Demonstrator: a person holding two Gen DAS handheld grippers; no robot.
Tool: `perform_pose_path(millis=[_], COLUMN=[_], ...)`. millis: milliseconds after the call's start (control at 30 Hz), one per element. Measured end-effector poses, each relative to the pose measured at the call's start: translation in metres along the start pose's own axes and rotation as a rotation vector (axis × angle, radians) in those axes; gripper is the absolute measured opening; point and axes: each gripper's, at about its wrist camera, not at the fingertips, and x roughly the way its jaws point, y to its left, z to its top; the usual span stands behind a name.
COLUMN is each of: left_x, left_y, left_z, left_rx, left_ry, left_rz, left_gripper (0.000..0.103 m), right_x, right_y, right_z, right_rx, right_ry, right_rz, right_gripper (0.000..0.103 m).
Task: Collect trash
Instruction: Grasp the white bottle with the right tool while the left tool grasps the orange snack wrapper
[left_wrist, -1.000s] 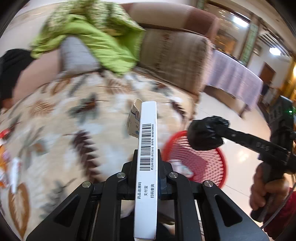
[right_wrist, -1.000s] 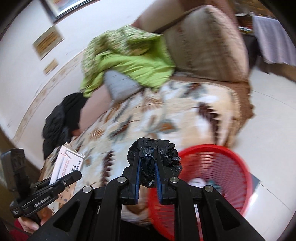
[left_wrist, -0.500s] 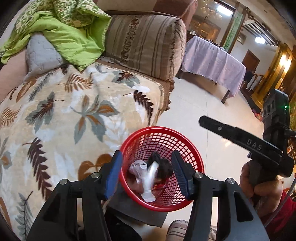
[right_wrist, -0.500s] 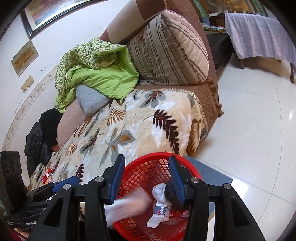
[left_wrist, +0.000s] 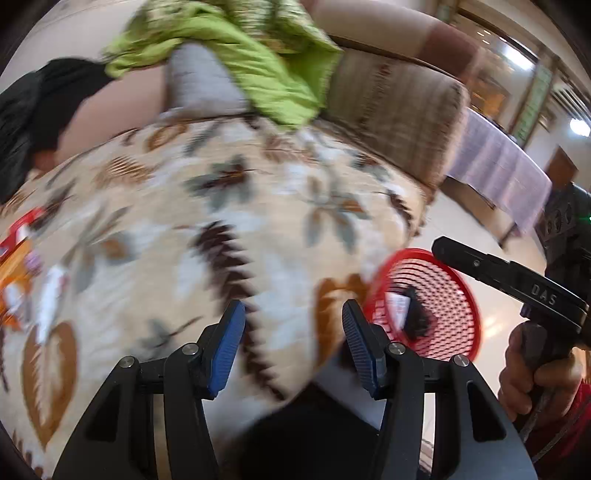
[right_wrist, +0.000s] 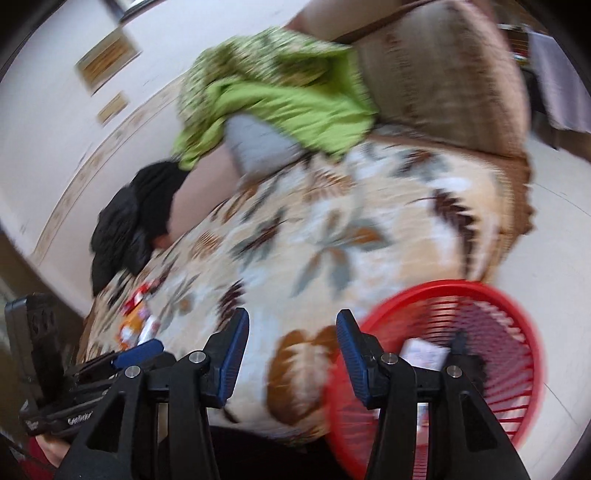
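Observation:
A red mesh basket (left_wrist: 448, 291) (right_wrist: 491, 317) stands on the floor at the sofa's front corner, with a white box and a black bag inside. My left gripper (left_wrist: 293, 341) is open and empty over the leaf-patterned blanket (left_wrist: 207, 236). My right gripper (right_wrist: 291, 350) is open and empty too, its right finger in front of the basket's rim. Red, orange and white wrappers (left_wrist: 20, 266) (right_wrist: 138, 321) lie on the blanket at the far left. Both views are blurred by motion.
A green quilt (left_wrist: 243, 55) and a grey pillow (left_wrist: 201, 85) are piled at the sofa's back, with dark clothing (right_wrist: 133, 225) to the left. A striped armrest (left_wrist: 391, 110) rises on the right. Beyond it is pale floor and a table under a purple cloth (left_wrist: 498, 173).
Both grippers let go: the white box and the black bag dropped into the red basket. Since then both grippers have swung left, back over the blanket, with open jaws.

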Motion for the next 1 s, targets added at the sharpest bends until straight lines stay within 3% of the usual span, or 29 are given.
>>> perform_pose_path(millis=[267, 567, 667, 700, 833, 1000], left_x=[-0.043, -0.078, -0.084, -0.088, -0.092, -0.092], left_y=[0.108, 0.243, 0.273, 0.278, 0.286, 0.294], left_z=[-0.034, -0.088, -0.100, -0.102, -0.103, -0.104], left_rx=[-0.181, -0.500, -0.643, -0.663, -0.696, -0.730], left_ry=[-0.064, -0.154, -0.146, -0.162, -0.187, -0.202], left_rz=[0.167, 0.542, 0.534, 0.570, 0.601, 0.579], left_gripper=[0.054, 0.054, 0.054, 0.054, 0.054, 0.054], right_x=[0.073, 0.171, 0.209, 0.219, 0.260, 0.302], right_y=[0.098, 0.200, 0.227, 0.234, 0.258, 0.269], right_z=[-0.012, -0.034, -0.041, -0.044, -0.052, -0.052], right_rx=[-0.170, -0.283, -0.277, -0.280, -0.278, -0.269], right_ry=[0.146, 0.321, 0.373, 0.381, 0.401, 0.413], right_rz=[0.133, 0.214, 0.216, 0.213, 0.166, 0.117], right_gripper=[0.053, 0.053, 0.053, 0.053, 0.053, 0.053])
